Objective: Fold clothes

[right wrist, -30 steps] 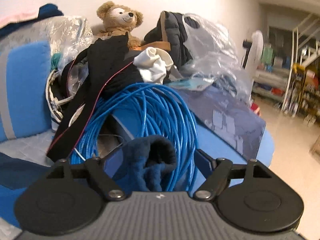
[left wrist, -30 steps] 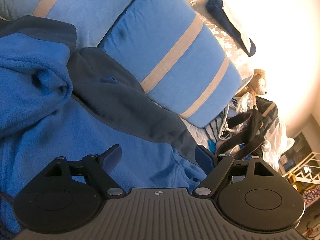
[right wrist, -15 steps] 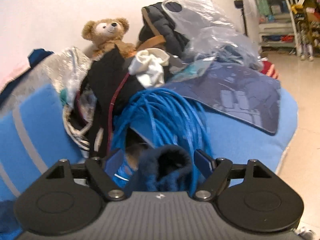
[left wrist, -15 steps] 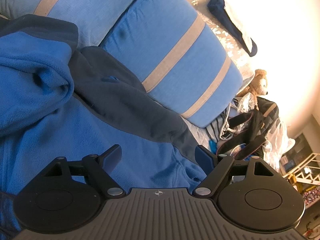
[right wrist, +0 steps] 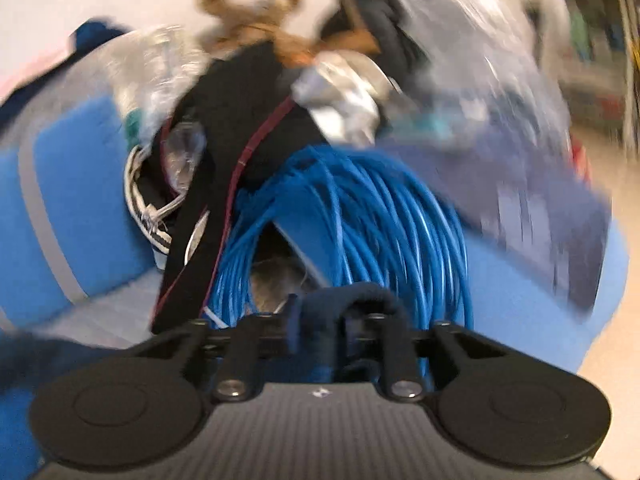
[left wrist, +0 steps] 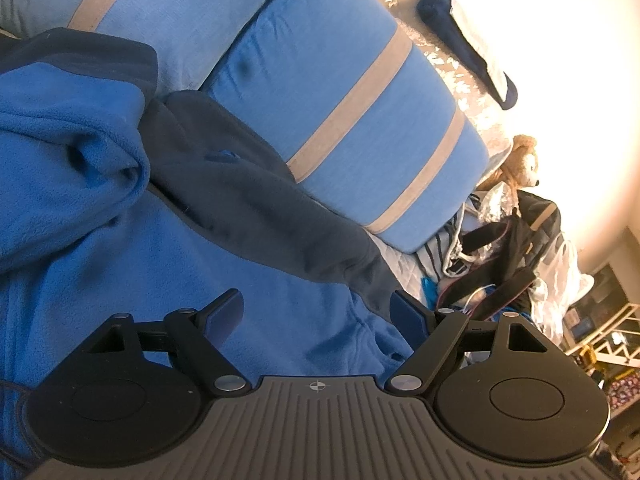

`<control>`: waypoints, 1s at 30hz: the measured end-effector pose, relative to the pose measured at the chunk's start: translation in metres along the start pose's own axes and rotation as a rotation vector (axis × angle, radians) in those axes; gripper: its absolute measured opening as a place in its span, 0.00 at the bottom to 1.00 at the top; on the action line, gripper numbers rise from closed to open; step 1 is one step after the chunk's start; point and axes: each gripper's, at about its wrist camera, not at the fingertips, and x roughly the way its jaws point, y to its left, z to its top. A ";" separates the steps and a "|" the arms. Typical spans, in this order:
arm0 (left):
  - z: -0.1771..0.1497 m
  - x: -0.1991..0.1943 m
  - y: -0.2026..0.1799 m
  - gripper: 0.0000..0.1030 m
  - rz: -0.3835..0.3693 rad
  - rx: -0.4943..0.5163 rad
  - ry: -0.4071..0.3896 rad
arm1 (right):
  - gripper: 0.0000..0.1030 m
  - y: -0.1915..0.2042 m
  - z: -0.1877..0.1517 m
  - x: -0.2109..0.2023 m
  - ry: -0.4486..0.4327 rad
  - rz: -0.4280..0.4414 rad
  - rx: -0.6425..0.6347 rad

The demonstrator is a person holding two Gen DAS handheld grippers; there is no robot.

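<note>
Right claw (right wrist: 320, 320) is pinched on a navy cuff (right wrist: 344, 300) of the fleece (left wrist: 120, 264) on the sofa; left claw (left wrist: 316, 312) gapes above it. Risk: cuff slips, or snags the cable coil (right wrist: 360, 216).

A: Blue jacket (left wrist: 120, 264)?
B: Fleece, matt, fuzzy nap, navy panels.
A: Cushion (left wrist: 360, 120)?
B: Soft matt cloth, woven grey stripes.
A: Left gripper (left wrist: 316, 312)?
B: Matt black plastic, ribbed body, shiny metal pivot screws.
A: Cable coil (right wrist: 360, 216)?
B: Smooth glossy plastic sheathing.
</note>
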 end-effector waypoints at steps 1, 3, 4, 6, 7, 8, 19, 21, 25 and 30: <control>0.000 0.000 0.000 0.78 0.001 0.000 0.001 | 0.15 0.006 0.002 -0.001 -0.030 -0.009 -0.062; 0.000 0.001 0.000 0.78 0.004 0.001 0.002 | 0.14 0.016 0.004 -0.002 -0.082 -0.017 -0.177; 0.000 0.001 0.000 0.78 0.004 0.003 0.002 | 0.14 0.020 0.006 -0.002 -0.098 -0.015 -0.222; -0.001 0.001 0.000 0.78 0.005 0.005 0.003 | 0.16 0.024 0.006 0.005 -0.088 -0.039 -0.282; -0.001 0.001 0.000 0.78 0.005 0.005 0.004 | 0.26 0.024 0.005 0.010 -0.063 -0.059 -0.294; -0.001 0.002 0.000 0.78 0.006 0.005 0.004 | 0.32 0.022 0.004 0.017 -0.031 -0.081 -0.298; -0.002 0.002 -0.001 0.78 0.005 0.009 0.009 | 0.90 0.004 -0.008 -0.020 -0.113 -0.100 -0.161; -0.002 0.001 -0.001 0.78 0.006 0.008 0.009 | 0.88 -0.006 -0.005 -0.031 -0.140 -0.116 -0.085; -0.002 0.001 -0.001 0.78 0.004 0.007 0.007 | 0.71 -0.019 -0.005 -0.047 -0.155 -0.167 -0.025; -0.002 0.001 -0.001 0.78 0.003 0.006 0.009 | 0.48 -0.031 -0.016 -0.047 -0.071 -0.213 -0.013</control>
